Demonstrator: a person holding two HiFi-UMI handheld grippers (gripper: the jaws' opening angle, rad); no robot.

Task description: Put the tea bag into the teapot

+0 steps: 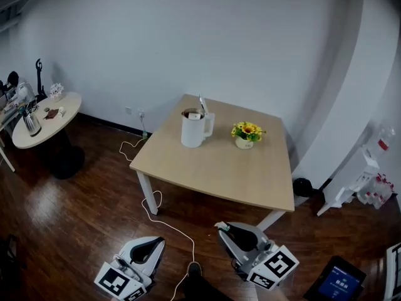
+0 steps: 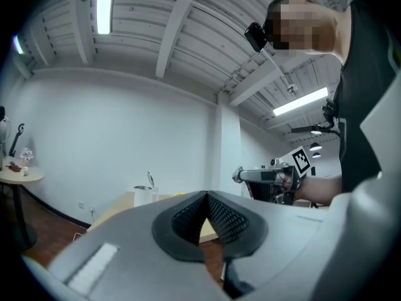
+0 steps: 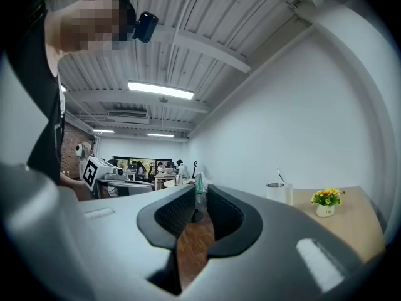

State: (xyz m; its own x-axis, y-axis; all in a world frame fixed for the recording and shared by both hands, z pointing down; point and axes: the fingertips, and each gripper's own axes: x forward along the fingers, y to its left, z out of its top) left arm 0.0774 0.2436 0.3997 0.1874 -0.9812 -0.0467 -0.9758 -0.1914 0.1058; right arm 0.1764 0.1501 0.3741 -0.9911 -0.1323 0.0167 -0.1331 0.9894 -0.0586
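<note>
Floor (image 1: 75, 218) of dark wood fills most of the head view, w/ a white cable (image 1: 164, 221) snaking across it to the wall. Square light-wood table (image 1: 213, 168) sits centre. A smaller round table (image 1: 53, 121) w/ bits on it stands well apart at far left. Both grippers are low in the head view, short of the table's near edge, above the floor, pointing twd the table.

L gripper (image 1: 158, 241) (image 2: 207, 194): pad tips meet, nothing between them.

R gripper (image 1: 224, 229) (image 3: 200, 199): jaws a little apart, pinching the tea bag at the tips.

White teapot (image 1: 195, 129) (image 2: 145, 195) (image 3: 276, 192) stands upright on the table's far half, lid flipped up, mouth open. Contents can't be made out. Small white pot of yellow flowers (image 1: 247, 135) is near it on the right, not touching.

Tea bag (image 1: 220, 225) (image 3: 199, 184) is thin, white/green, poking out past the R jaw tips, well apart from the teapot.
</note>
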